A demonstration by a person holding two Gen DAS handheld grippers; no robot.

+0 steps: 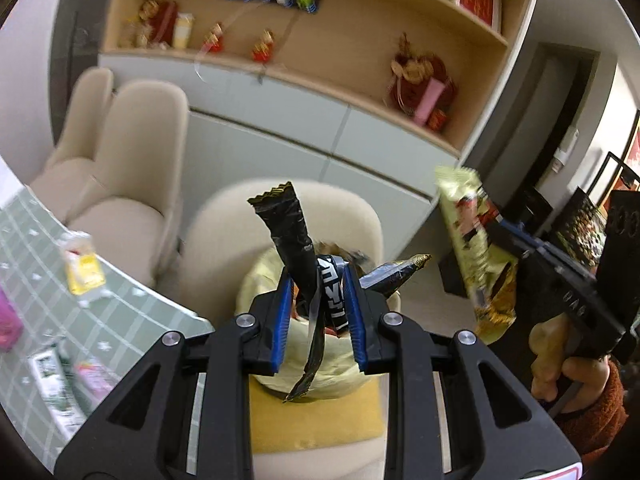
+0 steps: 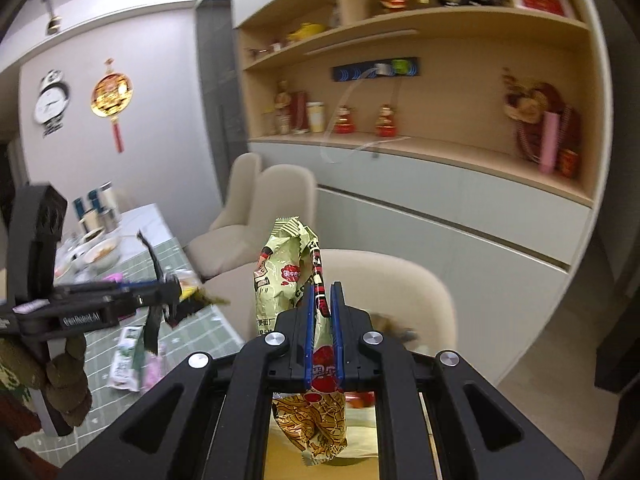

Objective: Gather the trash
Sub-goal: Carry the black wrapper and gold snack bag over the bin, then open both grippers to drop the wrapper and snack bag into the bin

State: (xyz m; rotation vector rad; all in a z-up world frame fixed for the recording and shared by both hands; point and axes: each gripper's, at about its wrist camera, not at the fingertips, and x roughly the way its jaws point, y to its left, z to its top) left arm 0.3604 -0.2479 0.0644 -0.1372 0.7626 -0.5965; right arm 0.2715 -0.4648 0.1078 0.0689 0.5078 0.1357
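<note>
My left gripper (image 1: 319, 276) is shut on black snack wrappers (image 1: 289, 224) with gold zigzag edges, held in the air above a pale yellow bag-lined bin (image 1: 332, 364) on a beige chair. My right gripper (image 2: 322, 296) is shut on a green instant-noodle packet (image 2: 280, 268), which sticks up between the blue pads and hangs below them. The right gripper and its packet (image 1: 468, 240) show at the right of the left wrist view. The left gripper (image 2: 176, 294) with its black wrappers (image 2: 154, 268) shows at the left of the right wrist view.
A green tiled table (image 1: 132, 312) holds more wrappers: a yellow packet (image 1: 82, 264), a white-green packet (image 2: 126, 356) and pink ones (image 1: 94, 374). Bowls (image 2: 100, 254) and cans stand at its far end. Beige chairs (image 2: 280, 200) and a shelf cabinet (image 2: 440, 160) stand behind.
</note>
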